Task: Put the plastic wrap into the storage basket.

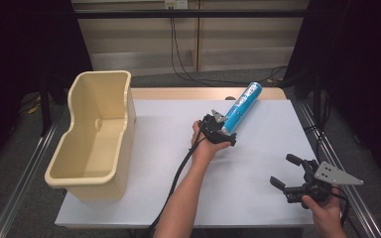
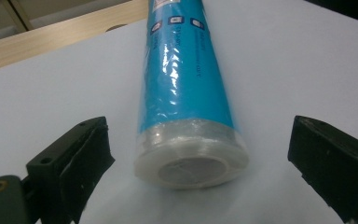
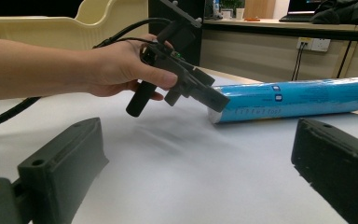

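A cream plastic bin (image 1: 96,136) stands at the table's left. Right of centre, the left gripper (image 1: 222,133), jaws wide, straddles the near end of a blue tube (image 1: 242,107) lying flat. It looks stiff, light and slippery in its glossy wrap, so gripping mid-body seems safest. Far right, the right gripper (image 1: 286,172) hovers, jaws wide.

My left gripper (image 1: 224,133) is stretched forward over the middle of the table, my left hand (image 1: 204,146) wrapped round its handle and my forearm running up from the bottom edge of the high view. Its jaws stand wide apart, pointing away from me. My right gripper (image 1: 291,174) sits low at the near right, gripped by my right hand (image 1: 325,210), jaws spread wide and aimed leftward toward my other hand.
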A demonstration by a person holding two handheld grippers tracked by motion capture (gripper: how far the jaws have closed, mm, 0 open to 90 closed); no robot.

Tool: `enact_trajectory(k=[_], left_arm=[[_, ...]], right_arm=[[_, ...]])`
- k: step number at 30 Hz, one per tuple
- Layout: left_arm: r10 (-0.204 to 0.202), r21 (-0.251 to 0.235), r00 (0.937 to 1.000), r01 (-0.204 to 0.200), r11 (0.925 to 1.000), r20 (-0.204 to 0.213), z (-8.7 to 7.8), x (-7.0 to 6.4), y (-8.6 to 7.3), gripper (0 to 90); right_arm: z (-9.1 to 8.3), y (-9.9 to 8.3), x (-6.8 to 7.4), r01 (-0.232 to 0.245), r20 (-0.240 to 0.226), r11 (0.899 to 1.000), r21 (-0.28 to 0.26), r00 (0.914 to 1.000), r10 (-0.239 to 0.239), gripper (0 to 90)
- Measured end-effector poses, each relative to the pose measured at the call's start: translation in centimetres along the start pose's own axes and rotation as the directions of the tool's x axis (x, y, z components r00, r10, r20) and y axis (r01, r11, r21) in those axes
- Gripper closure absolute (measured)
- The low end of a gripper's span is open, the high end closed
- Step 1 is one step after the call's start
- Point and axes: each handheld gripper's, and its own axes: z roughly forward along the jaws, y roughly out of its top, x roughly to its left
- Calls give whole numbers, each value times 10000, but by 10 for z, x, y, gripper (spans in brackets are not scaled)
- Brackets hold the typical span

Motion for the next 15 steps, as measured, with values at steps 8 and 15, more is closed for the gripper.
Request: enact_trajectory(k=[8, 15], left_arm=[[-107, 107, 9997, 109, 9999, -237, 9, 3, 1, 126], [-254, 252, 9995, 259, 9993, -181, 15, 4, 0, 169]], right_arm=[[-1, 0, -1, -21, 3, 10000, -22, 10000, 21, 22], [0, 0, -1, -6, -7, 10000, -9, 10000, 6, 22]])
